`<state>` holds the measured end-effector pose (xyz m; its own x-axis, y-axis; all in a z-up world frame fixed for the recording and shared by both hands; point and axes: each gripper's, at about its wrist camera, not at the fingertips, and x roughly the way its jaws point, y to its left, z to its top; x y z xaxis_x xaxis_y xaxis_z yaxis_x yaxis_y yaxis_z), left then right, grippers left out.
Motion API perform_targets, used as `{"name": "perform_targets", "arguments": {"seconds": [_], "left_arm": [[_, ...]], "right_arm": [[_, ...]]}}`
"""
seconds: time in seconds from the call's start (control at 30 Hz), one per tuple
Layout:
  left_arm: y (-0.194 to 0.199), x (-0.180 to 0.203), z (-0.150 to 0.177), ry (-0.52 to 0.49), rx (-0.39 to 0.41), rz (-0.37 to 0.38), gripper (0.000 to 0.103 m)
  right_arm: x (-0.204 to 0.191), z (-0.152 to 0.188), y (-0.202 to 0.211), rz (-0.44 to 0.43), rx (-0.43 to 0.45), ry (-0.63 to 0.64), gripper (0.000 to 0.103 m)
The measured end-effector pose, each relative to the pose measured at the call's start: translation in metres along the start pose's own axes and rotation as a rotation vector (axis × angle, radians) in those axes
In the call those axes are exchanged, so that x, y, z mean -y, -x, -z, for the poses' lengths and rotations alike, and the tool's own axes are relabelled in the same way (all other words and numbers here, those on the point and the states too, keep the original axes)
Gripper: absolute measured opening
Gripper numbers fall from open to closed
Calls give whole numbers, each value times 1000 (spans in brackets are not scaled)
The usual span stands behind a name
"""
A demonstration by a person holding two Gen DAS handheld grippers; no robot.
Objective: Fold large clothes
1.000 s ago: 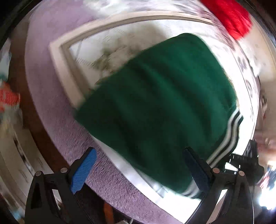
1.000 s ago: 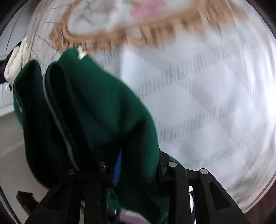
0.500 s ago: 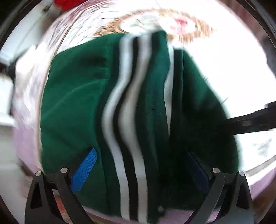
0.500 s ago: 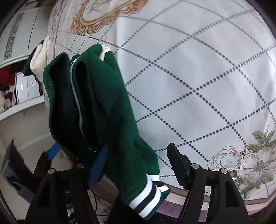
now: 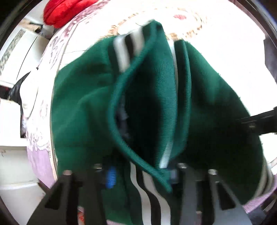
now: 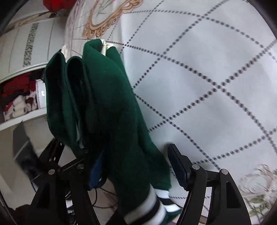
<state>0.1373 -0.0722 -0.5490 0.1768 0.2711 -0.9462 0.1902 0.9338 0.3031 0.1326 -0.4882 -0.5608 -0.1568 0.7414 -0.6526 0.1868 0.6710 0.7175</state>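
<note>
The green sweater (image 5: 83,107), with white and black stripes at its hem and cuffs, hangs bunched in folds over the bed (image 6: 216,72), which wears a white cover with a dotted diamond grid and a gold scroll motif.

In the left wrist view, the left tongs (image 5: 140,173) point steeply down into the cloth. Their jaws are closing on a thick bundle of the knit: a ribbed green edge and a striped band lie between the blue pads (image 5: 110,174), which already press on the fabric. Folds of the sweater fill most of that view. A red cushion (image 5: 64,10) lies at the far end of the bed.

In the right wrist view, the right tongs (image 6: 138,171) stand well apart. The sweater drapes between the fingers and over the left pad, while the right pad (image 6: 178,166) is clear of the cloth. A striped cuff (image 6: 152,206) dangles below the jaws. Shelves with red and white items (image 6: 19,97) stand beside the bed.
</note>
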Motion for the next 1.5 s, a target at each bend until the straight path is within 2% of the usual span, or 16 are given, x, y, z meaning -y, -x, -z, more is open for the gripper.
{"name": "perform_targets", "arguments": {"seconds": [0.23,0.27,0.3,0.47,0.73,0.83,0.93,0.97,1.03,1.1,1.2,1.27,1.33,1.37,1.43,1.5], "left_arm": [[47,-35,1,82,75,99,19],[53,-36,-3,86,81,109,18],[60,-37,-4,91,89,121,18],[84,-13,-11,44,101,167,17],[104,26,-22,2,106,295,14],[88,28,-23,24,98,286,13],[46,40,-13,17,41,244,14],[34,39,-11,15,37,242,14],[23,45,-8,16,38,240,22],[20,51,-13,35,38,233,28],[26,47,-20,52,-6,244,29],[41,30,-23,122,-7,314,41],[54,4,-21,234,-3,422,76],[58,-6,-20,275,-2,443,84],[69,-32,-15,362,10,474,87],[76,-52,-8,417,7,436,90]], "right_arm": [[9,13,3,-67,37,-1,70],[8,14,2,-79,48,7,36],[8,16,-1,-69,43,-2,22],[14,21,-9,-203,69,-114,16],[-3,16,-22,-231,47,-95,15],[12,20,-21,-267,33,-128,15],[29,26,-13,-255,11,-186,25],[39,31,-4,-226,4,-220,41],[50,40,17,-185,27,-233,50],[57,51,46,-137,69,-230,74],[57,65,81,-19,103,-187,75],[55,77,101,35,120,-178,75],[44,78,107,28,134,-191,75],[40,79,107,20,140,-205,75],[31,98,112,-26,139,-218,75],[15,107,104,-59,132,-226,75]]}}
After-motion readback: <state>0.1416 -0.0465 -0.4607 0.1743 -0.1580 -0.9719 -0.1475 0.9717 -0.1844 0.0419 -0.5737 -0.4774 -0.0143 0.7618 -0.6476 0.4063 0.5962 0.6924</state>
